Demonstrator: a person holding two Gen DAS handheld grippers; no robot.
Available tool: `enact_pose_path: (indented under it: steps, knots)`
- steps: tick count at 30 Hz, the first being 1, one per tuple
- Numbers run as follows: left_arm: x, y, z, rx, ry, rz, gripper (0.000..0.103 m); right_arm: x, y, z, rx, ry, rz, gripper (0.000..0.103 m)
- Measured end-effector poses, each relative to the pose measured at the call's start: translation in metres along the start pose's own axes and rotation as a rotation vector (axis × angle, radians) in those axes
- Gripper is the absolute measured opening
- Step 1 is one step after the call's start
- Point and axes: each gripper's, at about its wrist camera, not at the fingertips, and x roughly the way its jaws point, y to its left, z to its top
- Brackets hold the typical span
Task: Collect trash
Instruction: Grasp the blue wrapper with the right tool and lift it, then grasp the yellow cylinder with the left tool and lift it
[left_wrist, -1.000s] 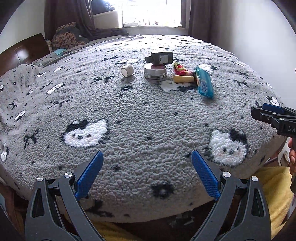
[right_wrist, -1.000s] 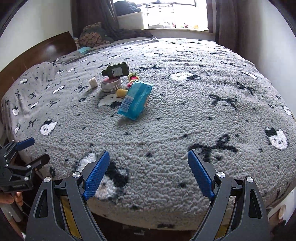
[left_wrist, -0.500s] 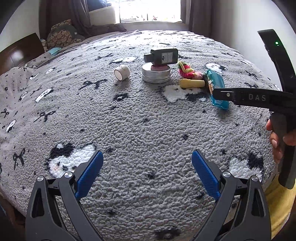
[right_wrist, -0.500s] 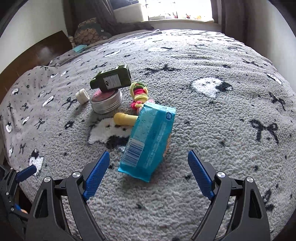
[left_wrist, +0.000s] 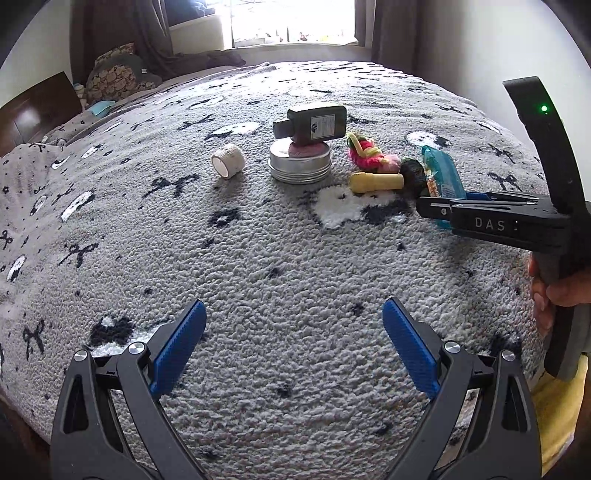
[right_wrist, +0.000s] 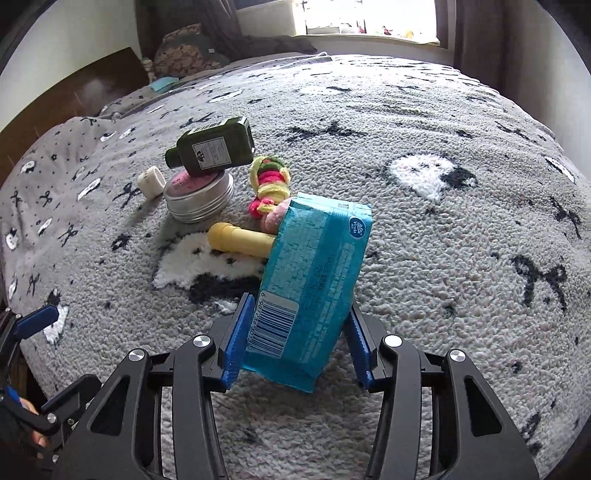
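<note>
Blue packet (right_wrist: 314, 291): lies on the grey bedspread (right_wrist: 443, 240), its near end between the right gripper's pads, far end over a yellow tube (right_wrist: 240, 242).
Right gripper (right_wrist: 295, 341): jaws have just been closing; both pads seem to press the packet's sides.
Left gripper (left_wrist: 291, 354): spread wide, holding nothing, over bare bedspread.
Nearby: green bottle (right_wrist: 212, 147) resting on a round tin (right_wrist: 199, 197).

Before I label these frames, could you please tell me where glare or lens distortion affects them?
Left wrist view: the bright window is blown out and the grey fleece patterned blanket bulges like a dome. Right wrist view: same washed-out window; blanket curves, corners vignetted.
</note>
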Motion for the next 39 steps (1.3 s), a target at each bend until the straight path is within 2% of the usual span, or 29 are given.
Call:
enact_pose_path:
  steps: [9,17,24,25,26,29,33,36,39]
  knots:
    - [0.021,-0.03,0.016,0.024,0.018,-0.039,0.091,-0.039,-0.037,0.001,-0.009,-0.07,-0.021,0.047]
    - [0.052,-0.055,0.033,0.035,0.032,-0.088,0.091,-0.061,-0.078,-0.008,0.004,-0.093,-0.05,0.045]
    - [0.079,-0.067,0.063,0.018,0.033,-0.108,0.09,-0.065,-0.107,-0.014,0.036,-0.098,-0.06,0.045]
    - [0.083,-0.067,0.068,0.017,0.031,-0.101,0.089,-0.065,-0.109,-0.014,0.037,-0.099,-0.06,0.045]
    - [0.086,-0.067,0.072,0.015,0.033,-0.095,0.082,-0.065,-0.11,-0.014,0.037,-0.1,-0.059,0.045]
    - [0.095,-0.067,0.082,0.012,0.042,-0.098,0.075,-0.067,-0.111,-0.014,0.033,-0.107,-0.048,0.045]
    - [0.104,-0.067,0.091,0.012,0.049,-0.099,0.074,-0.067,-0.111,-0.012,0.027,-0.113,-0.041,0.045]
    - [0.109,-0.065,0.097,-0.002,0.046,-0.11,0.064,-0.066,-0.109,-0.01,0.024,-0.115,-0.032,0.045]
    - [0.116,-0.06,0.102,-0.02,0.053,-0.127,0.06,-0.065,-0.106,-0.009,0.019,-0.114,-0.029,0.045]
